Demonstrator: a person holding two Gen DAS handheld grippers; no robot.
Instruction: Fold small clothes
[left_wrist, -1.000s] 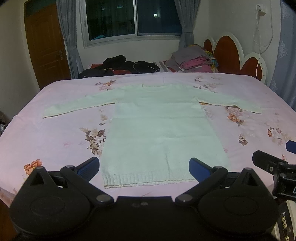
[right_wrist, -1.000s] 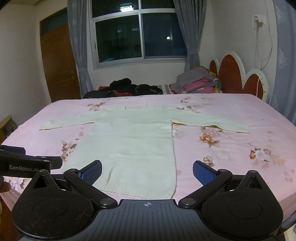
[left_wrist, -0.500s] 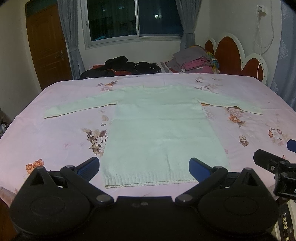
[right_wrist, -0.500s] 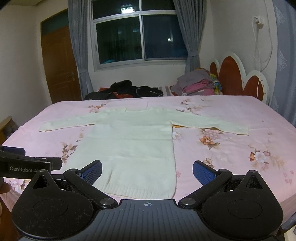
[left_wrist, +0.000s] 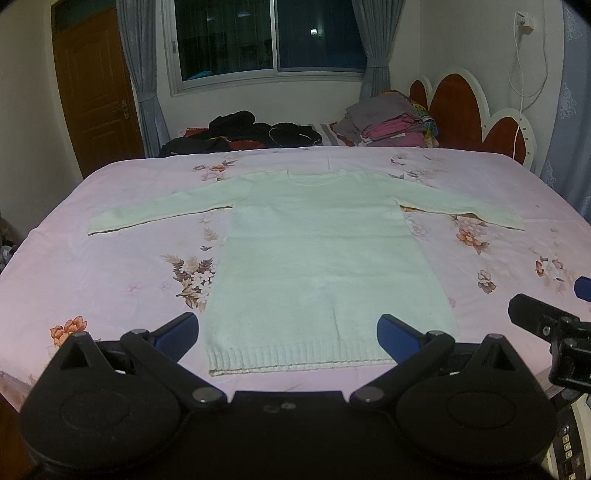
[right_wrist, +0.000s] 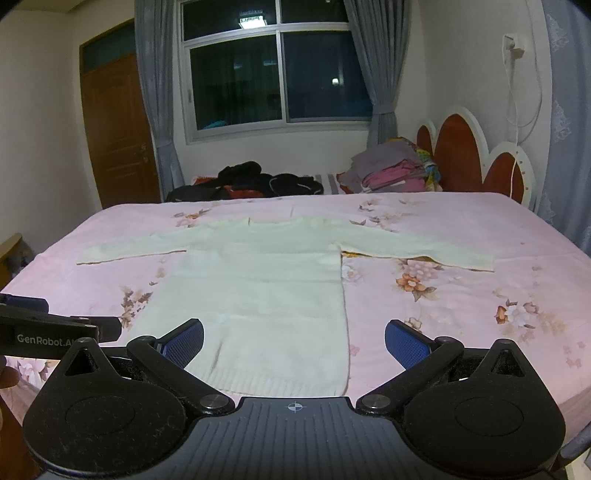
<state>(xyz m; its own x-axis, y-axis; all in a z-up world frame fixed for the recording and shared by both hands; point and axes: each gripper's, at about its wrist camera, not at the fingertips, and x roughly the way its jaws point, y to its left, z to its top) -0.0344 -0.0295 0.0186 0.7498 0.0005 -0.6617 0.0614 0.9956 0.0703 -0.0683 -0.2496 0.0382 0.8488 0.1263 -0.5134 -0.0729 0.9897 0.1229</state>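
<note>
Pale knitted wool was seen spread flat on the pink floral bedsheet (left_wrist: 92, 280): a small cream sweater (left_wrist: 317, 258) was laid face up at the middle of the bed, both sleeves stretched out to left and right, its collar at the far end and its ribbed hem at the near edge. The left gripper (left_wrist: 287, 330) was held just above that hem with its blue-padded fingers (left_wrist: 177, 332) spread wide, one off each side of the hem, and nothing was gripped between them. The right gripper (right_wrist: 294, 338) was held likewise wide apart and empty near the hem's right corner; whether either tool touched the cloth could not be judged from these low views. Dark clothes (right_wrist: 251, 181) were heaped at the far side, and a folded stack (right_wrist: 391, 166) was set beside the red headboard (right_wrist: 461, 155).
</note>
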